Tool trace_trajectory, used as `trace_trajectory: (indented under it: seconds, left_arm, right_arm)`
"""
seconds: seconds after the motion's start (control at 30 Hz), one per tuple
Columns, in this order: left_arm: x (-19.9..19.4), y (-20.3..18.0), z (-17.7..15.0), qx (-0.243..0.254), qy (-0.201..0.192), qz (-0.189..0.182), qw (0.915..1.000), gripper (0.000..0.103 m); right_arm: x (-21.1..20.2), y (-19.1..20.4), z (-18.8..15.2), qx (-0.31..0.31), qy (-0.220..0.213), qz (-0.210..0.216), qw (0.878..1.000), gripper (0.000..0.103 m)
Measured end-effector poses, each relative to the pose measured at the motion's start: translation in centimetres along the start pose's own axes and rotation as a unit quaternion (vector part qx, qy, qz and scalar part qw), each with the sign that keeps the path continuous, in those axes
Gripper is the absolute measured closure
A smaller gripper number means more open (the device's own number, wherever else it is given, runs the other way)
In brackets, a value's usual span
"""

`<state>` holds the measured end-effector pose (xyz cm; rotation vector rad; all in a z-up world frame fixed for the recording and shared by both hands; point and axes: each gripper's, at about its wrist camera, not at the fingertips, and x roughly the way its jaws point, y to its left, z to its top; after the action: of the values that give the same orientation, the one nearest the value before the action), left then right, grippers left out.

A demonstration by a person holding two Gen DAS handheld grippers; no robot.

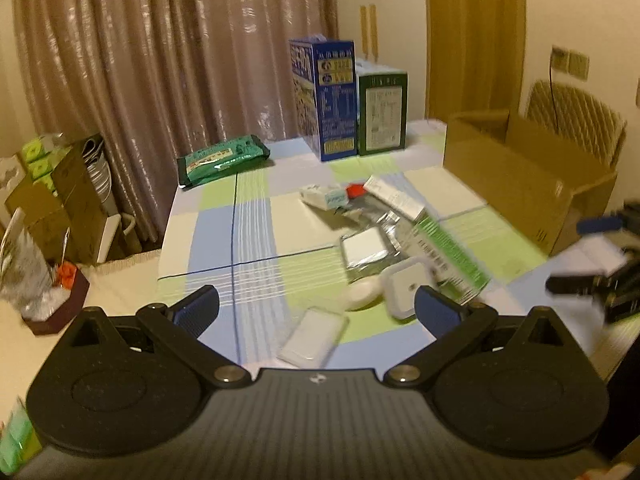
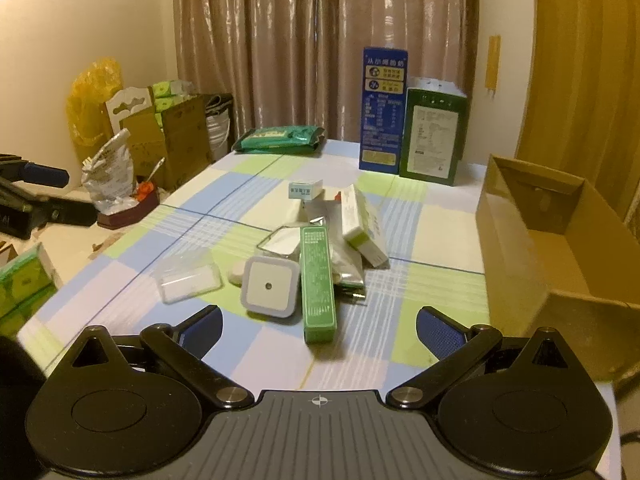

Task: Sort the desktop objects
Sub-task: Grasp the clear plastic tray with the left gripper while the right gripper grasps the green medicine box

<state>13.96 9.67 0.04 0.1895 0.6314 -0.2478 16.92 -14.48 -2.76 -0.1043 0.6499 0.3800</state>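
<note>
Fingers of both the left gripper [image 1: 316, 312] and right gripper [image 2: 319, 330] are spread wide, holding nothing. Small items lie heaped left of the carton [image 2: 560, 248], the green box [image 2: 318, 280] nearest.

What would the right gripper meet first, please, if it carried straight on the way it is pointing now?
Most likely the long green box, whose near end lies just ahead of the open right gripper, roughly on its centre line. The square white night light sits just left of that line. Depth is uncertain.
</note>
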Motion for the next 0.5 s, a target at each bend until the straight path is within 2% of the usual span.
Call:
trace_trajectory:
  seconds: [0.17, 0.27, 0.33, 0.5]
  left_arm:
    - [4.8, 1.3, -2.1, 0.03, 0.037, -0.023, 0.9986, 0.001]
    - [7.7, 1.0, -3.0, 0.072, 0.055, -0.035, 0.9953, 0.001]
    - [9.5, 0.8, -3.3, 0.09, 0.071, -0.041, 0.9925, 0.001]
    - [13.1, 1.2, -3.6, 0.086, 0.094, -0.058, 0.9902, 0.017]
  right_arm:
    - [3.5, -0.2, 0.2, 0.002, 0.014, 0.002, 1.0, 0.003]
    - [5.3, -0.6, 0.0, 0.008, 0.027, 0.008, 1.0, 0.014]
    - [6.5, -1.0, -0.1, 0.01, 0.035, 0.011, 0.999, 0.018]
    - [9.0, -1.5, -0.3, 0.007, 0.046, 0.015, 0.999, 0.031]
